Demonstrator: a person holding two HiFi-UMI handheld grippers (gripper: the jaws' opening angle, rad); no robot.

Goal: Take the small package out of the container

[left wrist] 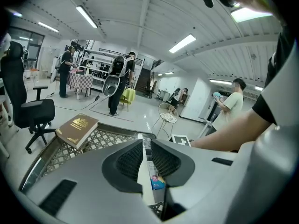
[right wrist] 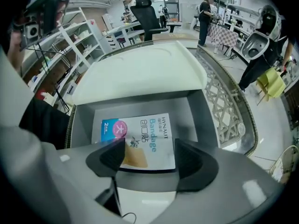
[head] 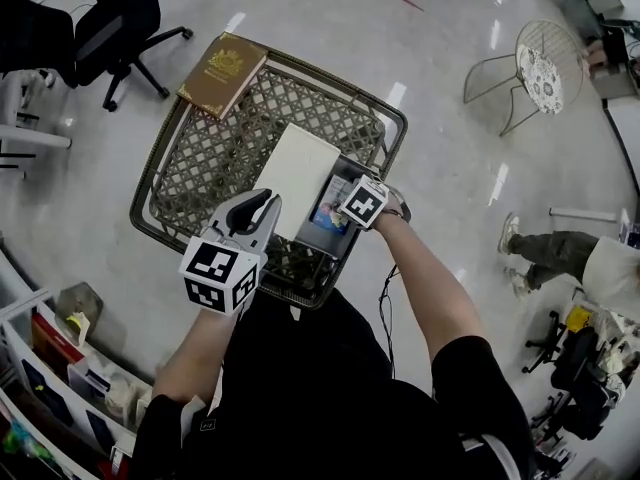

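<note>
A small bandage package (right wrist: 139, 135), white with blue and pink print, lies flat in a grey container (right wrist: 196, 110). In the head view the package (head: 329, 214) shows inside the container (head: 347, 244), which sits in a woven basket (head: 200, 168). The container's white lid (head: 298, 173) stands swung up and back. My left gripper (head: 262, 208) is shut on the lid's thin edge (left wrist: 144, 177). My right gripper (right wrist: 148, 155) hangs open just above the package, a jaw over each side, touching nothing.
A brown book (head: 222, 71) rests on the basket's far left corner. An office chair (head: 120, 28) stands at the back left and a wire chair (head: 535, 73) at the back right. A person (head: 560, 253) sits on the floor to the right. Shelves (head: 60, 368) line the near left.
</note>
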